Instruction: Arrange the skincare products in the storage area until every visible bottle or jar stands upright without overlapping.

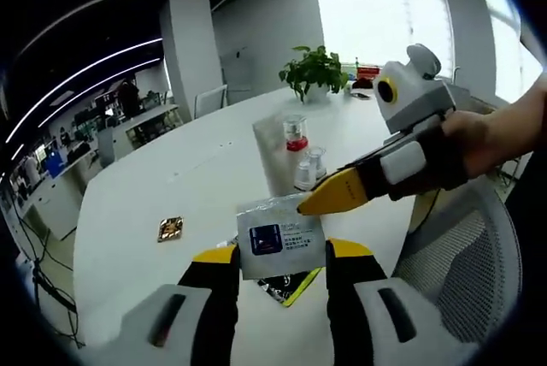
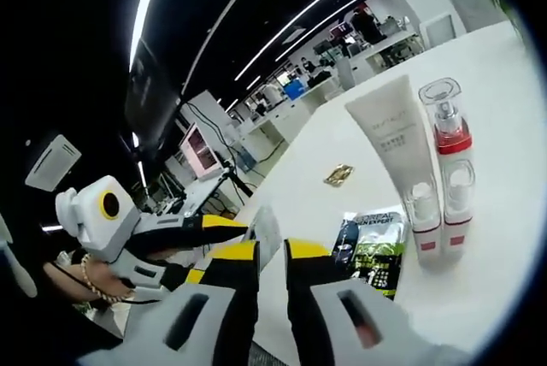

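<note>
Broadly, a long white surface [image 1: 154, 212] carries everything, with an office of desks and ceiling light strips behind it and a mesh chair [image 1: 466, 255] at its near edge. A potted plant [image 1: 314, 71] stands at the far end by the bright window.

On the surface, in the right gripper view, a white tube [image 2: 399, 148] stands on its cap, leaning a little, and just beside it, touching or nearly so, a clear pump bottle [image 2: 451, 169] with a red band stands upright. In front of them a dark sachet with green print [image 2: 374, 250] lies flat. Farther off lies a small gold foil packet [image 2: 339, 175].

The left gripper [image 1: 282, 256], seen in its own view, has its jaws closed on the lower edge of a white sachet with a blue square [image 1: 280, 244], holding it up above the surface, with the dark sachet partly hidden under it. The right gripper [image 1: 329, 199], held by a hand [image 1: 491, 139], comes in from the right in that view, and its yellow tip touches the sachet's upper right edge.

In the right gripper view its own jaws stand close together with a narrow gap; the thin white sachet shows edge-on just at their left tip, and I cannot tell whether they grip it.
</note>
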The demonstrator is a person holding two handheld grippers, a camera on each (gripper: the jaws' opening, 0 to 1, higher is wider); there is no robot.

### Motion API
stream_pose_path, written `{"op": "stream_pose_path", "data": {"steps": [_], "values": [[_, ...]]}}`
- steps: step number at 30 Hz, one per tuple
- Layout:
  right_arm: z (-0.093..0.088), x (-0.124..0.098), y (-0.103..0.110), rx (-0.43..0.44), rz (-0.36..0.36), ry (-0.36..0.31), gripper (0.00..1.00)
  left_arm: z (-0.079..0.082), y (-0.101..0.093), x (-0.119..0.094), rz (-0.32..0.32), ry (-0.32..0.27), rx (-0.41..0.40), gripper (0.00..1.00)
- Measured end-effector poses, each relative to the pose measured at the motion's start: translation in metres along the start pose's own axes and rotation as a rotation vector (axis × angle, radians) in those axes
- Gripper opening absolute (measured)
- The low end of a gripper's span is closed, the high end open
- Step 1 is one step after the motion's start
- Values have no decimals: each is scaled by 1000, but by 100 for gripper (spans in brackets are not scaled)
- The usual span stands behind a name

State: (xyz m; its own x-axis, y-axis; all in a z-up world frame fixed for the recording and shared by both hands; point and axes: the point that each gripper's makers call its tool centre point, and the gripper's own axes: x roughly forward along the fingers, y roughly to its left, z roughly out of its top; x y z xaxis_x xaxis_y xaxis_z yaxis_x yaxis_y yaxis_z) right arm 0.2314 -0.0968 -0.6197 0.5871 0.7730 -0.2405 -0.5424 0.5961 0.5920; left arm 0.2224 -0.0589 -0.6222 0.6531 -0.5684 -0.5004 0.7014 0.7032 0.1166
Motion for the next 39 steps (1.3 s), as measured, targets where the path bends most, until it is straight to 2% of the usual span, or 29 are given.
{"op": "stream_pose_path", "data": {"steps": [5,13,15,16,18,19,20,22,24,25,27,28,29,32,36,39], "values": [[1,2,2,11,9,-10,2,-2,2,0,-1,5,-10,39],[1,3,6,50,34,-6,1,-6,3,2,-29,7,-53,39],[2,3,5,45,30,-4,1,-5,2,1,-78,-17,-152,39],[2,3,4,46,33,-3,1,-4,-1,0,-121,-38,-259,39],[2,3,4,50,36,2,1,-4,4,-3,-155,-69,-387,42],[2,4,4,50,39,5,1,-6,9,-5,-149,-75,-397,43],[2,4,4,47,45,8,1,-10,11,-8,-154,-61,-365,42],[2,4,7,47,56,11,1,-18,13,-9,-172,-40,-375,39],[2,5,10,48,68,14,1,-20,12,-11,-211,-45,-448,35],[3,6,11,47,72,16,1,-21,15,-12,-222,-48,-449,34],[4,8,13,41,73,19,1,-23,22,-13,-215,-61,-467,29],[4,9,15,35,73,21,1,-21,21,-14,-220,-75,-509,24],[5,9,17,33,80,24,1,-20,23,-15,-227,-80,-521,17],[5,14,23,26,96,30,1,-26,30,-16,-227,-85,-532,9],[4,24,23,11,97,44,1,-33,38,-17,-226,-88,-603,6],[-2,31,22,-27,71,79,1,-41,48,-20,-212,-82,-652,2]]}}
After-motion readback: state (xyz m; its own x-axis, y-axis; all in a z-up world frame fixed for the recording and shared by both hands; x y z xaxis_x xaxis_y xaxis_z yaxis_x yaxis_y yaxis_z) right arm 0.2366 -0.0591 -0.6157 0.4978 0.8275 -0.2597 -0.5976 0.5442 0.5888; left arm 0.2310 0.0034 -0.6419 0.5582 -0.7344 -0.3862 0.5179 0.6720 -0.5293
